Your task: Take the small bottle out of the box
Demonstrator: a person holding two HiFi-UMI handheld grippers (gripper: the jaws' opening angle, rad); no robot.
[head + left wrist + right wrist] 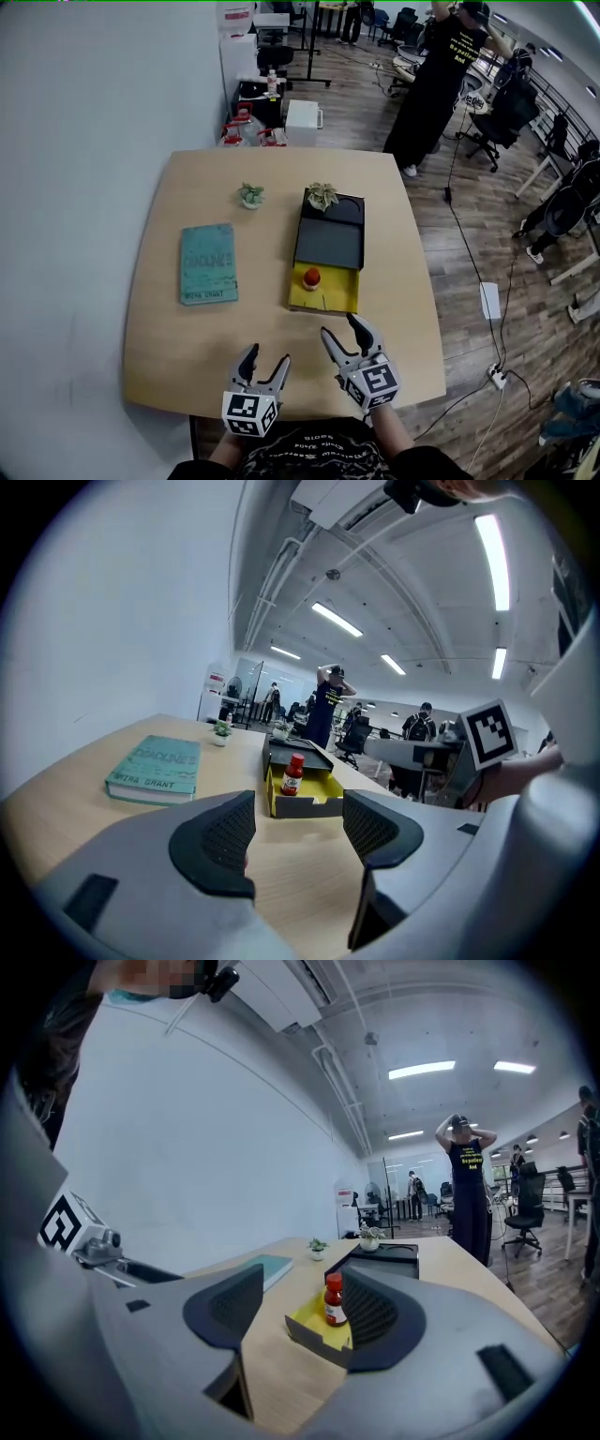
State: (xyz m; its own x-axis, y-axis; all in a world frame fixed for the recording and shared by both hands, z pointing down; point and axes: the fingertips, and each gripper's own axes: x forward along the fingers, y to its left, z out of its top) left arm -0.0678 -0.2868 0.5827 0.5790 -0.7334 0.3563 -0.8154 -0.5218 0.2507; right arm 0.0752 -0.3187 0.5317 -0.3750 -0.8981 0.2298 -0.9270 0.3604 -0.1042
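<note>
A pale wooden table (187,356) fills most of the head view, with one side close against a white wall. Right of its middle lies a long box (333,292). Its dark cover sits toward the far edge and its yellow inside is open at the near end, probably so the contents can be reached from the person's side.

A teal book (207,263) lies flat toward the left edge, well apart from the box and out of the way. Two little potted plants stand nearer the far edge. One (250,195) stands alone between book and box. The other (322,196) is at the box's far end, on it or just behind it; I cannot tell which.

The small bottle (311,277), red-capped, stands upright in the open yellow part of the box, toward its left wall, with nothing touching it.

Both tools hover over the near edge, held level and pointing toward the box. The left gripper (266,356) has its jaws spread with only bare tabletop between them. The right gripper (339,326), the closer to the box, is likewise spread and empty, with the bottle lined up just inside its right jaw. It looks best placed to reach in.
</note>
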